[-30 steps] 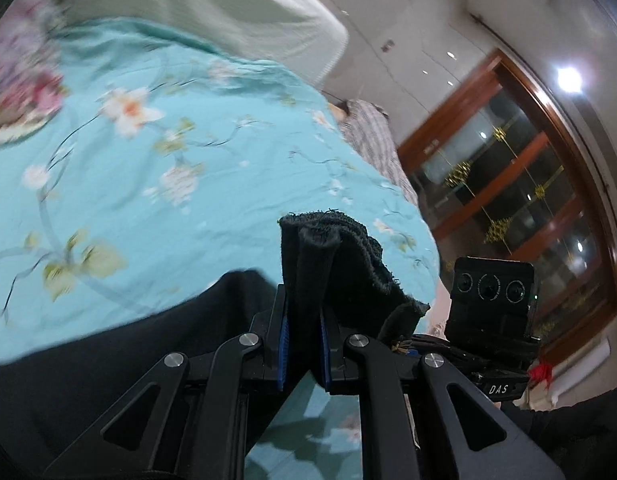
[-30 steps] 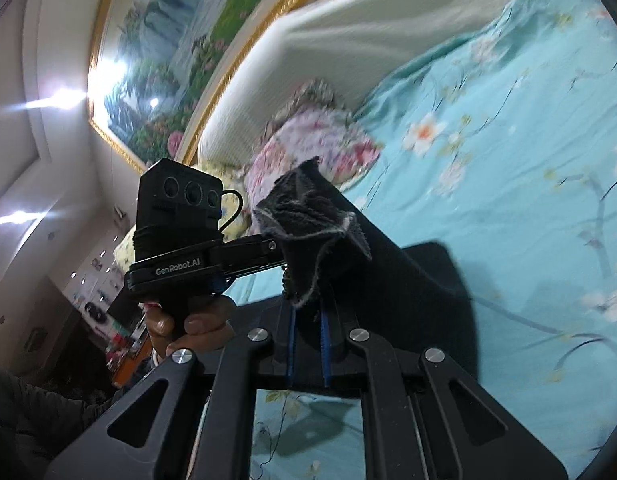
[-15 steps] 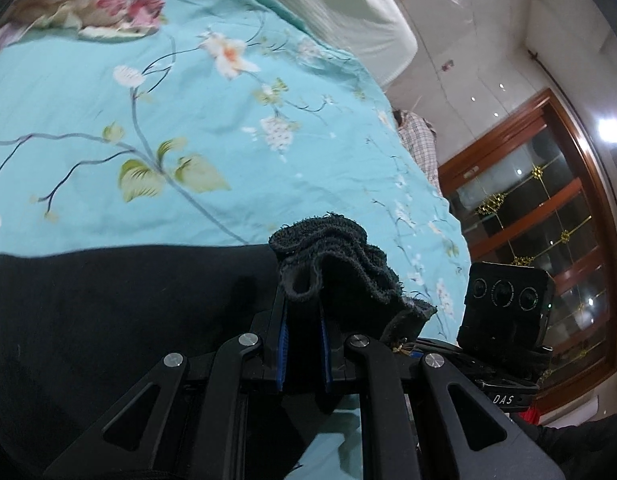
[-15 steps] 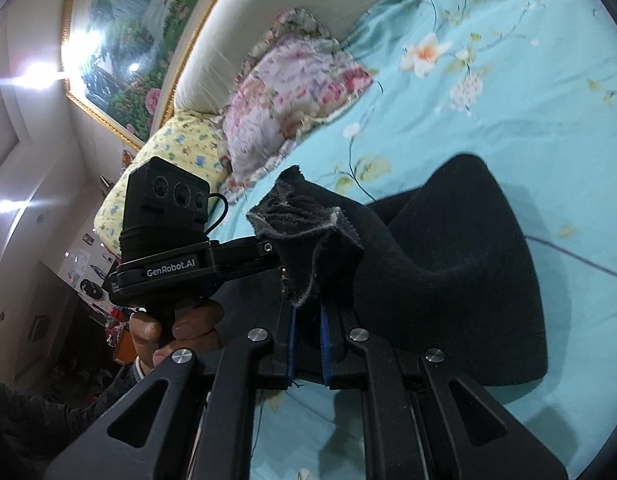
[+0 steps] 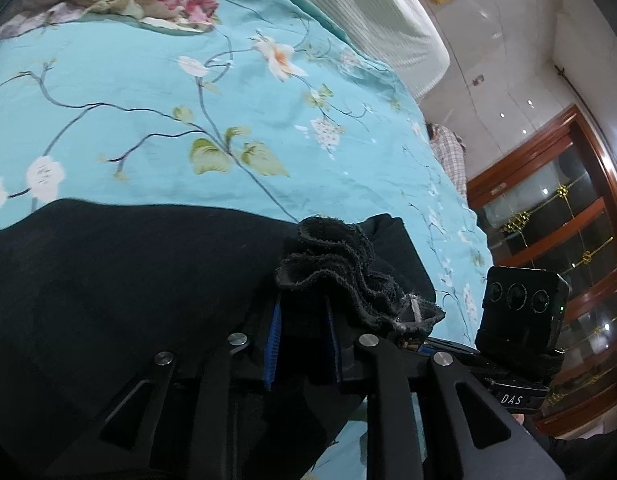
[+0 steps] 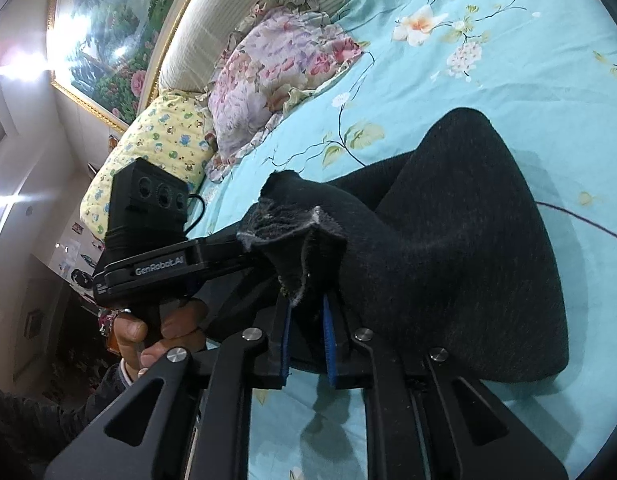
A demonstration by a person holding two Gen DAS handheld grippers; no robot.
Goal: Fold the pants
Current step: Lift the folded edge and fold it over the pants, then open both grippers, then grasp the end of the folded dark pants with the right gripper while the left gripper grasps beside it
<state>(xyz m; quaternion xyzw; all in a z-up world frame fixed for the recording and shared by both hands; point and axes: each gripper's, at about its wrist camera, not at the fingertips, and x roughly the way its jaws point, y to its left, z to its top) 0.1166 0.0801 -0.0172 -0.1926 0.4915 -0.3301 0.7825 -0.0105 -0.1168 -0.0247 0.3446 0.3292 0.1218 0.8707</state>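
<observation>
Two handheld tongs, one in each of my hands, were low over a bed covered by a turquoise floral bedsheet [image 5: 156,80]. At its far end stood a pale padded headboard [image 6: 244,12] with a pink flowered pillow [image 6: 276,76] and a yellow cartoon-print pillow [image 6: 148,148] propped against it.

Across the sheet lay the black pants [image 5: 120,300], the task's garment. A second earlier most of the cloth had hung in the air from my tongs; now it rested on the bed as a broad dark panel with a rounded fold bulging to the right in the right wrist view. That told me the fold had probably been laid down and was ready to be let go.

My left gripper [image 5: 302,344] had a bunched, frayed edge of the pants [image 5: 332,276] rising between its blue pads. Its jaws had just been opening, yet the gap was narrow and I could not tell whether the pads pressed the cloth. My right gripper [image 6: 306,340] was in the same state, a ruffled corner of the pants [image 6: 296,236] standing up between its blue pads, jaws just opened a little. In that view my left hand [image 6: 148,332] gripped the other tool's handle just beside it.

I judged release and smoothing to be next.
</observation>
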